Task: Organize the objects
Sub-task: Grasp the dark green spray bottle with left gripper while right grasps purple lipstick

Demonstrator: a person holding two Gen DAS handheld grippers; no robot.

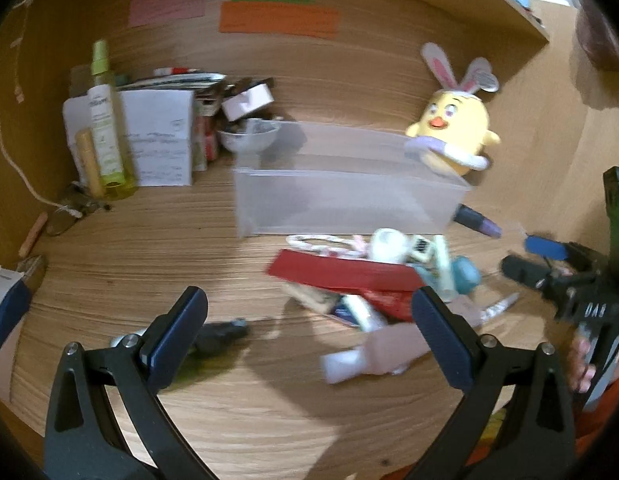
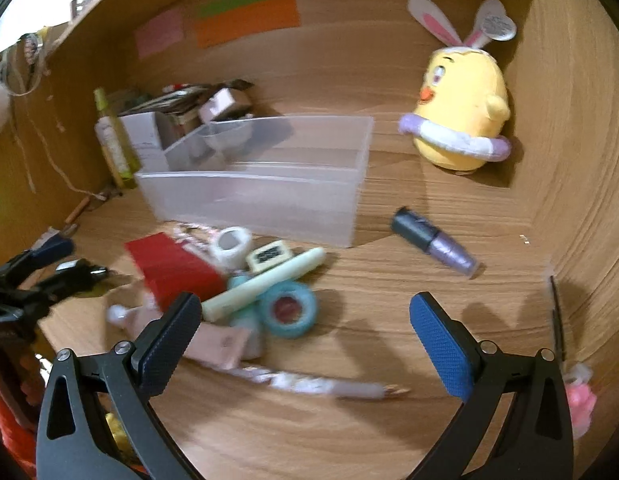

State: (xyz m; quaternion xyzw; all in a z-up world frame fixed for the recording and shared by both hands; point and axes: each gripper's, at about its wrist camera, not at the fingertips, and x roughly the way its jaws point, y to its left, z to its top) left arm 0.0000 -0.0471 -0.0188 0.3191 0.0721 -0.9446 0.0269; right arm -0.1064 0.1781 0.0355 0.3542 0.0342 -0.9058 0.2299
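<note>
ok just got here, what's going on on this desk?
A person with a gripper in each hand is tidying a wooden desk. Both the left gripper and the right gripper are open, holding nothing. The clear plastic bin looks empty so far. A pile in front of it waits: red box, teal tape roll, pale green marker. A purple nail polish bottle lies apart.

1. Warm, dimmish indoor light on both views; bright white patch only at the top corners.
2. Soft shadows on the wooden worktop [image 2: 349, 432], falling toward the camera.
3. Motion blur smears the pile of small items; the translucent plastic box [image 1: 345, 200] is soft too.
4. Heavy fisheye bending, black vignette at the edges.
</note>
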